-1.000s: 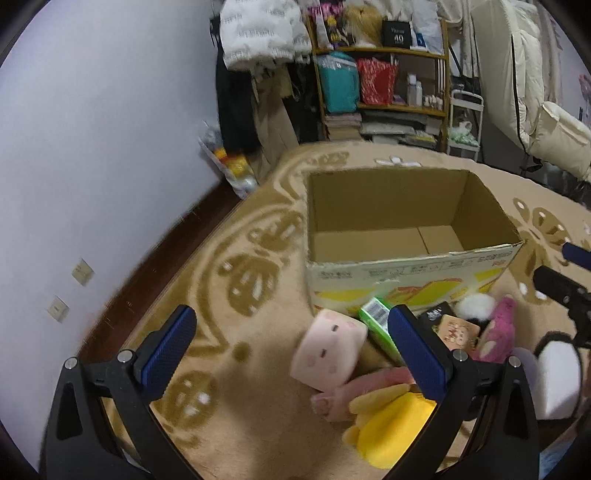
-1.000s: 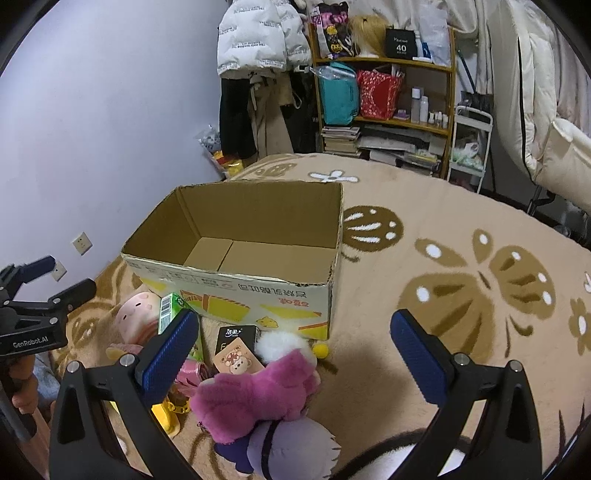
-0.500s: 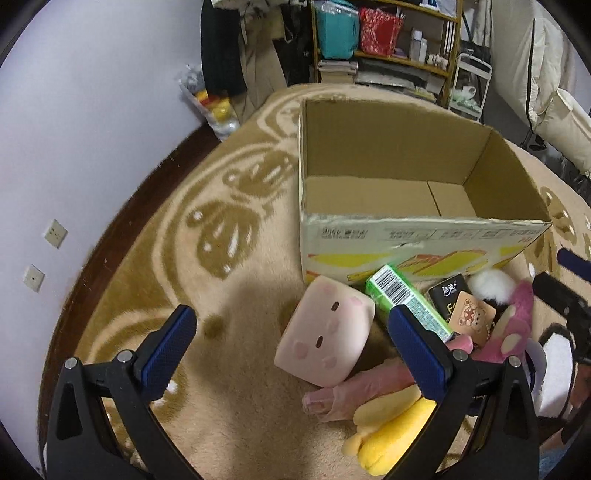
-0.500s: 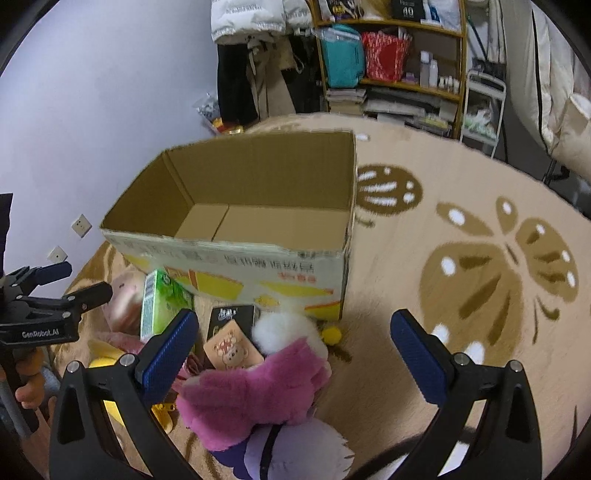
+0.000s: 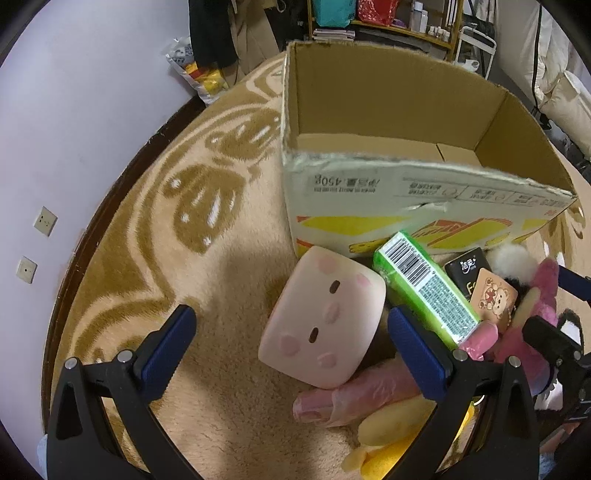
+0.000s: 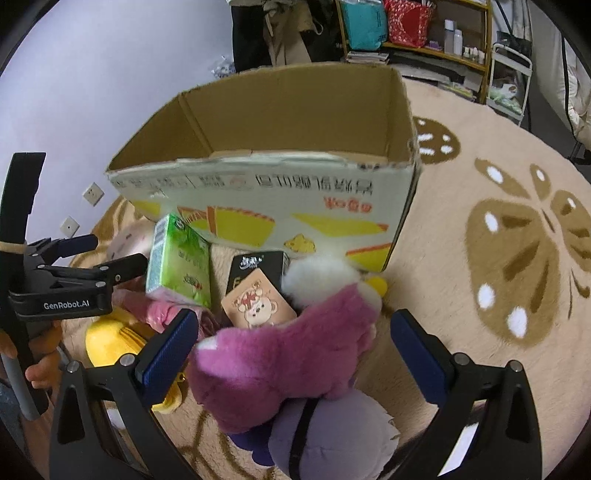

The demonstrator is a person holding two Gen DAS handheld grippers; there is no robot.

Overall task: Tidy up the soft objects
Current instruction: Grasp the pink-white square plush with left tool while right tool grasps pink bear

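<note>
An open cardboard box stands empty on the rug. Soft things lie piled in front of it. A pink pillow-shaped plush sits between the spread fingers of my open left gripper, untouched. Beside it lie a green tissue pack, a black tissue pack and a yellow plush. A magenta plush lies between the fingers of my open right gripper, over a lavender plush.
The beige rug with brown patterns spreads right of the box. A wall with sockets runs along the left. Shelves, hanging clothes and a white rack stand beyond the box. A hand holds the left gripper.
Both grippers have come down and forward toward the pile. The pink plush now sits between the left fingers and the magenta plush between the right fingers. Both stayed open.
</note>
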